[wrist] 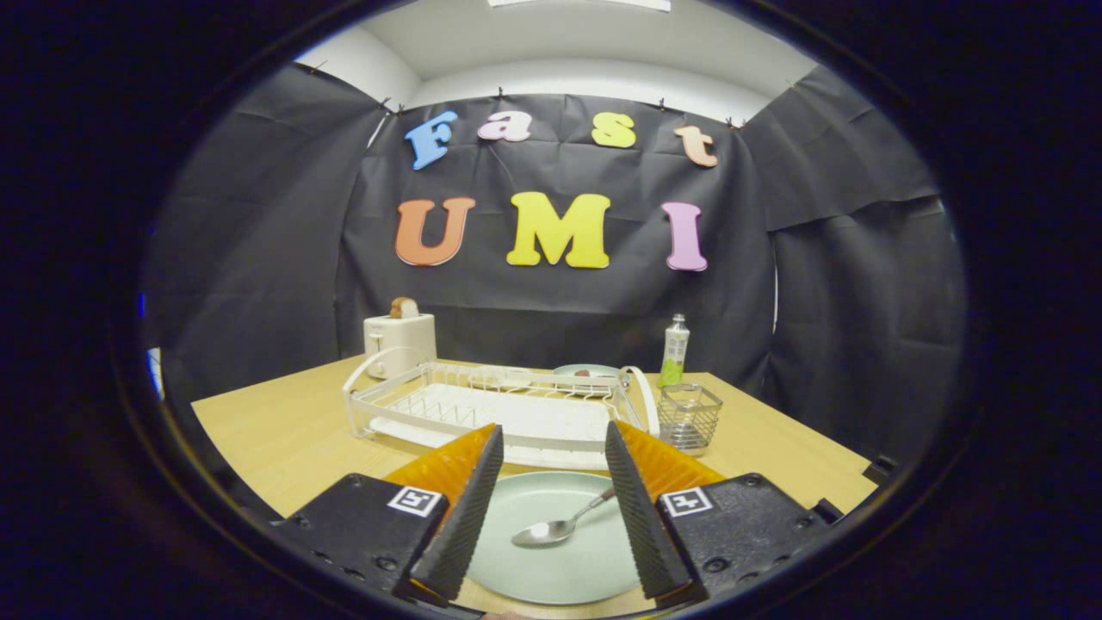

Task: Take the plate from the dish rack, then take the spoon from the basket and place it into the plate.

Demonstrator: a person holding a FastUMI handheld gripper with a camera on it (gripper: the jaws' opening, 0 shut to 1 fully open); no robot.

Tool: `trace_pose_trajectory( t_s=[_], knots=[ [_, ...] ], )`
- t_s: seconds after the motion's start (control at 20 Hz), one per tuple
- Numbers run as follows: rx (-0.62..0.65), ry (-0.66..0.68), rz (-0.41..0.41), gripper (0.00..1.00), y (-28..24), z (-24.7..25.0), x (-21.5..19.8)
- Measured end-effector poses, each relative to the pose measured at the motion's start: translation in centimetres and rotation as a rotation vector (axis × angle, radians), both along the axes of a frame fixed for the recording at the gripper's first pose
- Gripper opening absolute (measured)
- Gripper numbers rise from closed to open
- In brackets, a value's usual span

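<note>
Spoon (558,527) lay in the pale green plate (551,568), bowl toward the middle, handle angled up toward one finger. Plate sat on the wooden surface (284,439), seen between the fingers. Tool (553,585) was released, fingers spread above the plate, gripping nothing. Beyond: white dish rack (499,409), wire basket (689,418) just beside it. Farther back a toaster (399,340) and a bottle (674,351).

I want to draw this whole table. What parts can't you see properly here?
- Spoon: its handle end runs behind one of the fingers.
- Plate: both sides are covered by the open fingers.
- Far plate: mostly behind the dish rack, and what lies on it is too small to tell.
- Toaster: its base is hidden by the rack handle.
</note>
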State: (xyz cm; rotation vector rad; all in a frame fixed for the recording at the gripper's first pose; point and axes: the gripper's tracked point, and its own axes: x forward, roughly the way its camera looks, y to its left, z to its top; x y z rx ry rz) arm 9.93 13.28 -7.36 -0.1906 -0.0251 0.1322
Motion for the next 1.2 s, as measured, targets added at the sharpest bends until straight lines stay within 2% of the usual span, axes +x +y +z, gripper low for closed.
trace_pose_trajectory(
  t_s=[0.1,0.15,0.4,0.6,0.8,1.2],
  knots=[
    [0.021,-0.016,0.001,0.96,-0.3,0.9,-1.2],
    [0.033,-0.021,-0.002,1.00,-0.5,1.3,-1.6],
    [0.112,-0.046,-0.009,1.00,-1.6,4.4,-3.8],
    [0.087,-0.032,-0.051,1.00,-3.1,5.8,-5.7],
    [0.115,-0.003,-0.026,1.00,-3.3,6.7,-8.2],
    [0.078,-0.028,-0.006,1.00,-4.0,7.7,-11.0]
  ],
)
